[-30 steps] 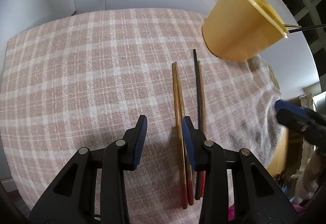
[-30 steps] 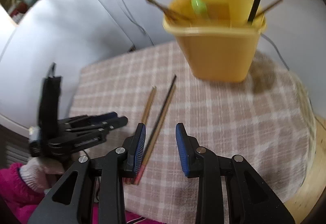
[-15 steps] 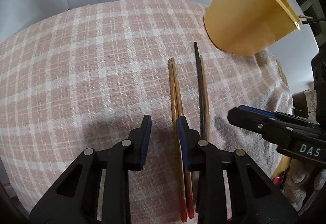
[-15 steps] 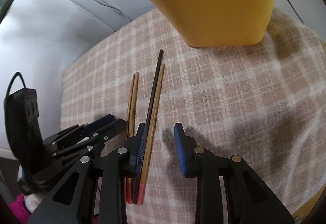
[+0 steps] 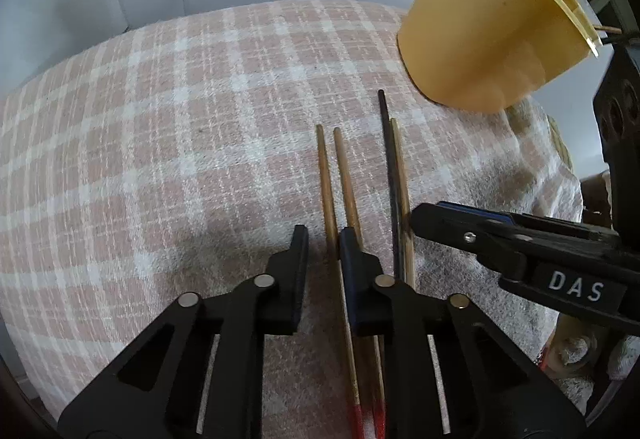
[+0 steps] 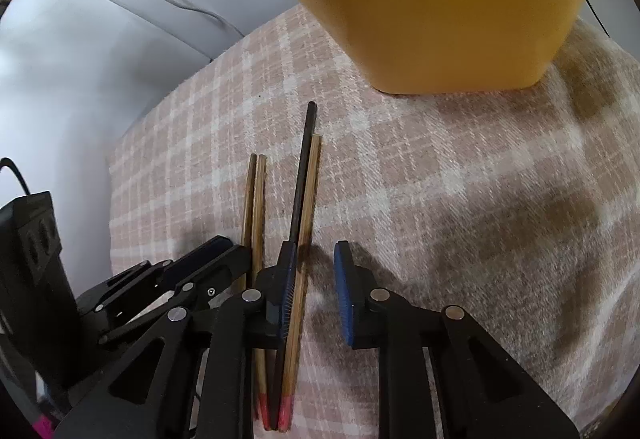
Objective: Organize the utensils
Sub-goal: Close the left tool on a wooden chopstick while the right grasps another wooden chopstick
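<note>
On the checked cloth (image 5: pixel 180 159): 4 chopsticks (image 5: pixel 326 175), 1 yellow holder (image 5: pixel 480 39).

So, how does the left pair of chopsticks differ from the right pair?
The left pair is two matching brown sticks; the right pair mixes a black stick with a brown one. The left pair's tips are level; the right pair's black stick reaches further. Both pairs lie on the checked cloth, pointing toward the yellow holder.

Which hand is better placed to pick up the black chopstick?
Right. The right claw, closing, sits over the black chopstick, the tan stick between its jaws. The left claw, also closing, straddles a brown chopstick.
</note>
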Available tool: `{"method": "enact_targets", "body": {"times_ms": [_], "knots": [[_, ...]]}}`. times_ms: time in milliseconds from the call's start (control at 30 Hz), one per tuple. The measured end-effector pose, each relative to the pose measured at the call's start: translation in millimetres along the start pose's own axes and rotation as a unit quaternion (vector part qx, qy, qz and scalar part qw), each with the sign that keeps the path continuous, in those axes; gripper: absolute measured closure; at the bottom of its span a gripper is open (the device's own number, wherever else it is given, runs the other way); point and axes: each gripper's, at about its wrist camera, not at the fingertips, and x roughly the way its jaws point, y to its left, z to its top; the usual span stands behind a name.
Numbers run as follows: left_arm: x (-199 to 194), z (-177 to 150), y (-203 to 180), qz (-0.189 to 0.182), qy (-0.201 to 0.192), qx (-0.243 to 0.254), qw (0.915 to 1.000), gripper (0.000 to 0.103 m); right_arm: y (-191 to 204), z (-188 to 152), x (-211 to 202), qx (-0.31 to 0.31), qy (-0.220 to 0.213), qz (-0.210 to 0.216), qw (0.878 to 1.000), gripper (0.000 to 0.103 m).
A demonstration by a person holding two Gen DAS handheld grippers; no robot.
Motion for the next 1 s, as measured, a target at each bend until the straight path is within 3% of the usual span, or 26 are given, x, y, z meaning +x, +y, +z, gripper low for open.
{"method": "enact_targets", "body": {"times_ms": [333,567,633,1000], "knots": [[4,-1,-9,0.004,-0.009,0.003,0.9999,0.094,10,7,16,-0.008,0.006,-0.016,1.000,0.089],[1,1,4,0.028,-0.007,0.000,0.9996,0.098,26,8,23,-0.039,0.010,-0.035,0.999,0.090],[4,2,12,0.017,-0.004,-0.013,0.9998,0.098,30,8,25,-0.047,0.013,-0.053,0.997,0.094],[3,20,31,-0.030,-0.003,-0.030,0.9991,0.098,45,17,38,-0.040,0.029,-0.085,0.995,0.094]]}}
